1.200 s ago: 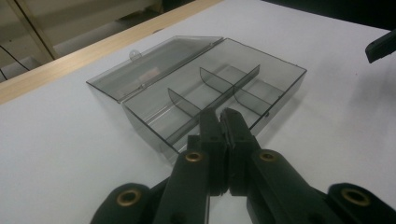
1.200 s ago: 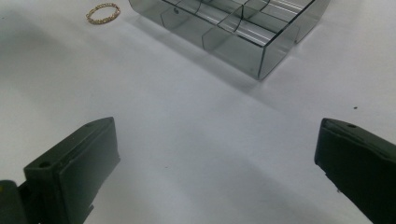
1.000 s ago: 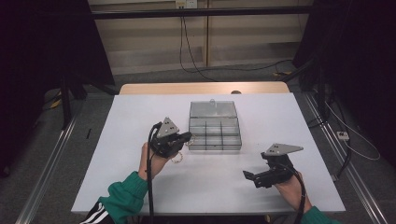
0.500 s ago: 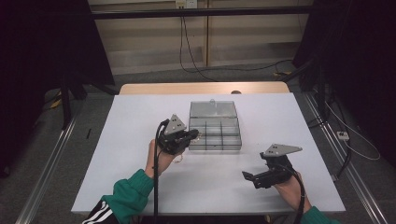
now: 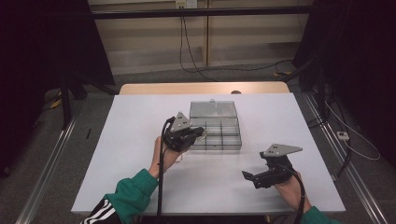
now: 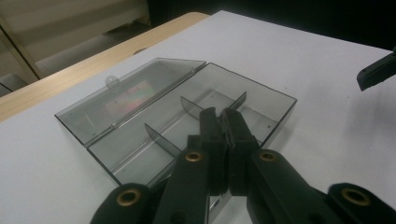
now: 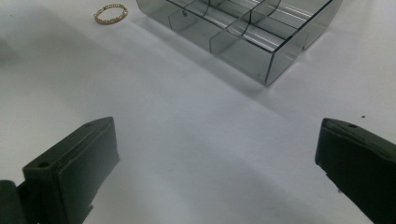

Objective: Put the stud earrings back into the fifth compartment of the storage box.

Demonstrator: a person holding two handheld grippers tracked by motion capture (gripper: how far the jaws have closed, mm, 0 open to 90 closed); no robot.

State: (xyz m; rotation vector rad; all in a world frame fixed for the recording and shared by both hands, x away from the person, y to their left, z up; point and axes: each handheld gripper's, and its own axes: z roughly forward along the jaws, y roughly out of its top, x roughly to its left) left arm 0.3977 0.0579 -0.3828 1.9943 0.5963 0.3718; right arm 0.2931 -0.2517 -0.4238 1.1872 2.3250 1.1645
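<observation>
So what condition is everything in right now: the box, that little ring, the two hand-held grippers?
Clear compartment box: lid open, laid back flat; the compartments in sight look empty.
Gold ring: lying loose on the table beside the box.
Left hand-held gripper: jaws shut, over the box.
Right hand-held gripper: jaws wide open, holding nothing.

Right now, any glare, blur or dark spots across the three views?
High view: the table is evenly lit, the surroundings nearly black. Left gripper view: the shut left tongs are blurred up close, and the box lid carries a coloured reflection. Right gripper view: a dim corner upper left, the ring sharp, the open right tongs soft.
</observation>
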